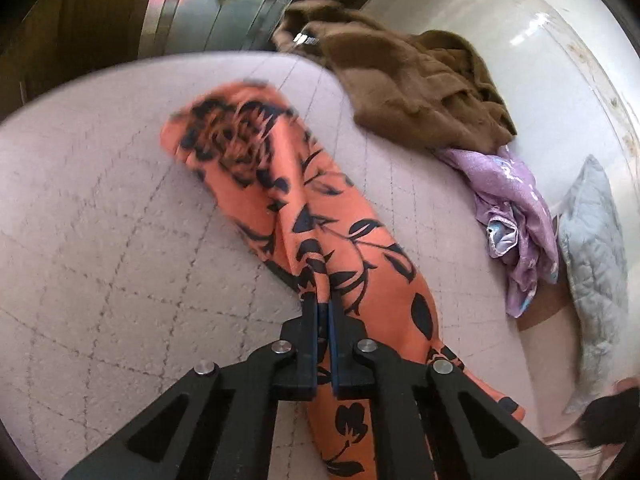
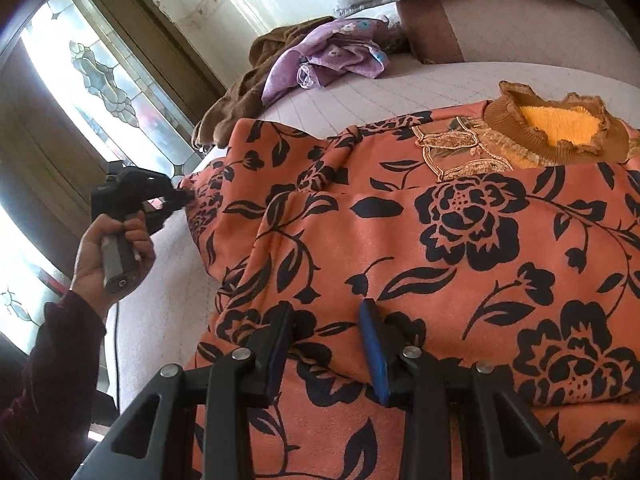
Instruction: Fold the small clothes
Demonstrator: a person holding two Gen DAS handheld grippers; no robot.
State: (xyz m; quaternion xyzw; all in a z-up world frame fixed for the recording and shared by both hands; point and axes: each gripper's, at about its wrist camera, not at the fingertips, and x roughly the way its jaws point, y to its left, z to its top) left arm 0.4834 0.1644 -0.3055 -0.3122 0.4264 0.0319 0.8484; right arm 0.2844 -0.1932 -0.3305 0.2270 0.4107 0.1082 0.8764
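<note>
No text, label, brand, number or sign can be read in either view. The brown garment (image 1: pixel 416 80) carries a small dark tag with pale marks (image 1: pixel 307 40) near its collar, but it is too blurred to make out. The orange garment (image 2: pixel 400 240) bears only a black flower-and-leaf print and gold embroidery (image 2: pixel 460 152) below the neck, with no letters in it. The purple cloth (image 2: pixel 332 56) shows small flowers and nothing written.
</note>
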